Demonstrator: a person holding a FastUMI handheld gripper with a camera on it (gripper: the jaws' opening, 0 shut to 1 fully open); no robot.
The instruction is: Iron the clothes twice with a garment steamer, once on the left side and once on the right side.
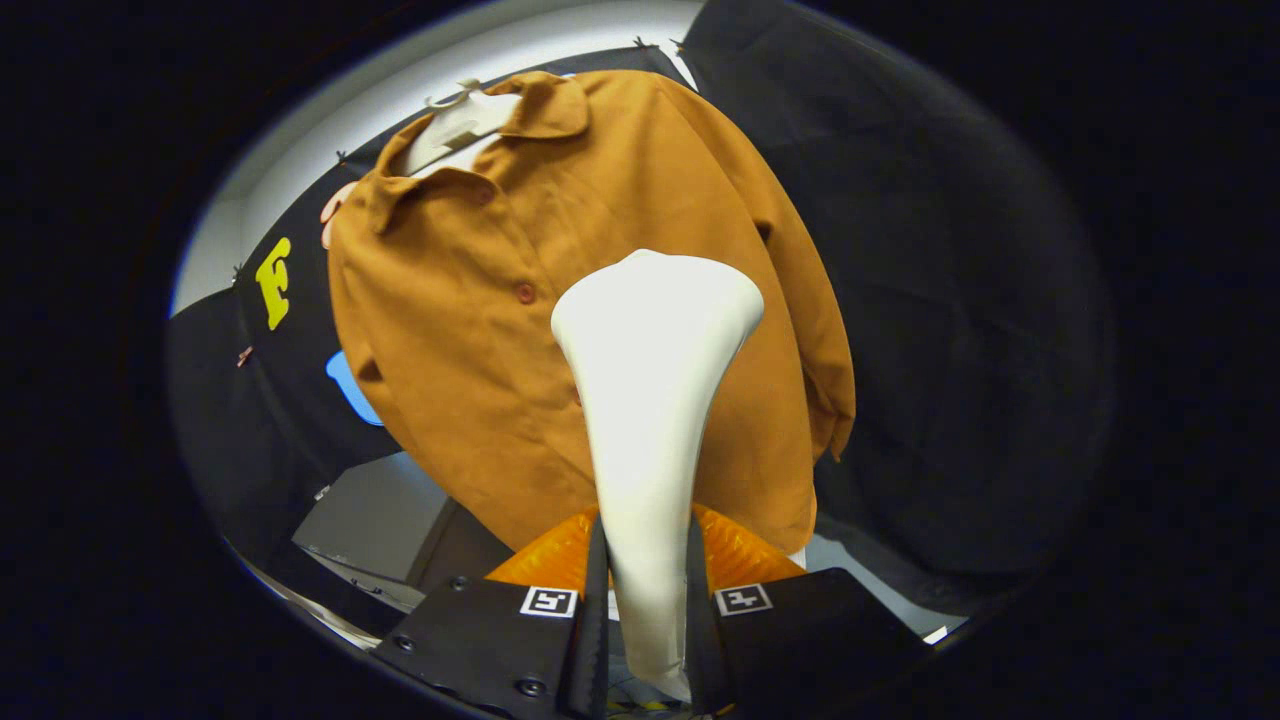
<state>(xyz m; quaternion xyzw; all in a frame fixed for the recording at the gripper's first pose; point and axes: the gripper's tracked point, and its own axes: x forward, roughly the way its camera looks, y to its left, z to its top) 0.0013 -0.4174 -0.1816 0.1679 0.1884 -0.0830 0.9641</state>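
A white garment steamer (650,400) stands up between my fingers, its narrow handle clamped by both of them and its wide flat head pointing away from me. My gripper (647,590) is shut on that handle. Just beyond the steamer head hangs a mustard-brown buttoned shirt (480,330) on a pale hanger (462,118). The head sits in front of the shirt's middle, slightly to the right of the button row; whether it touches the cloth I cannot tell.
Black cloth walls (930,300) surround the shirt on both sides. Below the shirt's hem, to the left, lies a grey surface (375,520) with a dark edge. A white ceiling strip (330,120) shows above the wall.
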